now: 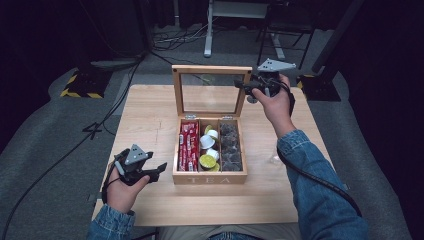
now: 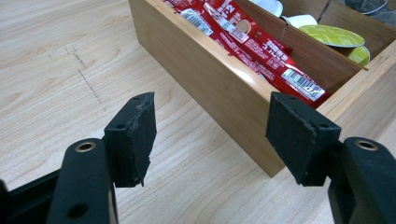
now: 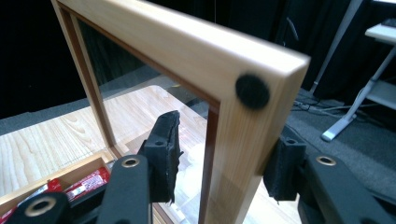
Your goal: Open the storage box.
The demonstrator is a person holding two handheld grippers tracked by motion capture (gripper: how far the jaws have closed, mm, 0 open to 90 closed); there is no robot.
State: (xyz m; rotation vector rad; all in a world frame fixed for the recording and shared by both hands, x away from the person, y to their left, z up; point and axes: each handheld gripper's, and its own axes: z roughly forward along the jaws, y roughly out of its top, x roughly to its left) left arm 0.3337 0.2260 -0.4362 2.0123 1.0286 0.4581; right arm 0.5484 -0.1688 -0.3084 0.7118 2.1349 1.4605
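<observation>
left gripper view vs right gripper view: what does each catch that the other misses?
Left gripper view: the left gripper, jaws open over bare table, beside the box's outer wall; also the yellow-lidded pods.

Right gripper view: the right gripper straddling the raised lid's corner, with a round black pad and the glass pane.

Both: the wooden tea box with red sachets.

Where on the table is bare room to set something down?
Bare table left of the tea box, also its front strip and right side. Crowded at the lid by the right gripper, and the left gripper beside the box.
</observation>
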